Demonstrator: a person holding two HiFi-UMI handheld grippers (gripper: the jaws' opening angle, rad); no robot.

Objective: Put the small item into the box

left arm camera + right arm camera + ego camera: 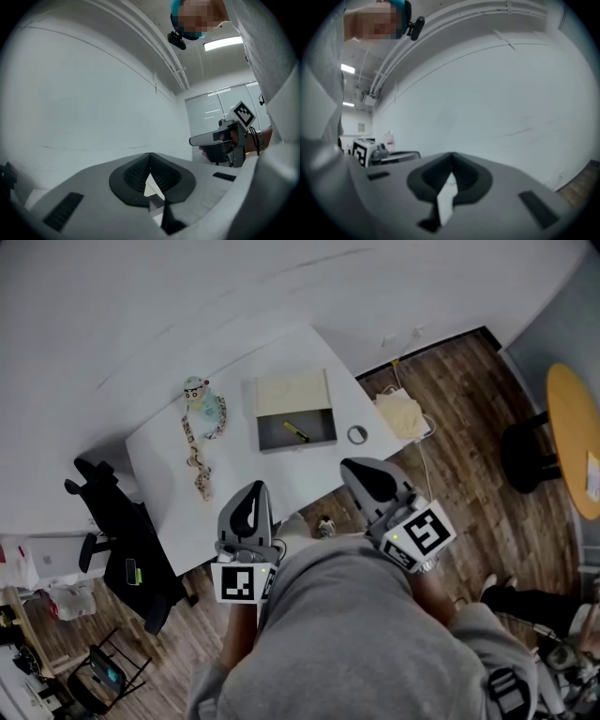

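An open box with a dark grey tray and a beige lid folded back sits on the white table. A small yellow item lies inside the tray. Both grippers hang close to my body, off the table's near edge. My left gripper and right gripper point up and away. In the left gripper view the jaws meet at their tips with nothing between them. The right gripper looks the same in its own view, facing a bare white wall.
A grey tape ring lies right of the box. A small toy figure with a beaded strap lies to the box's left. A black chair stands left of the table, a cloth bag and an orange round table to the right.
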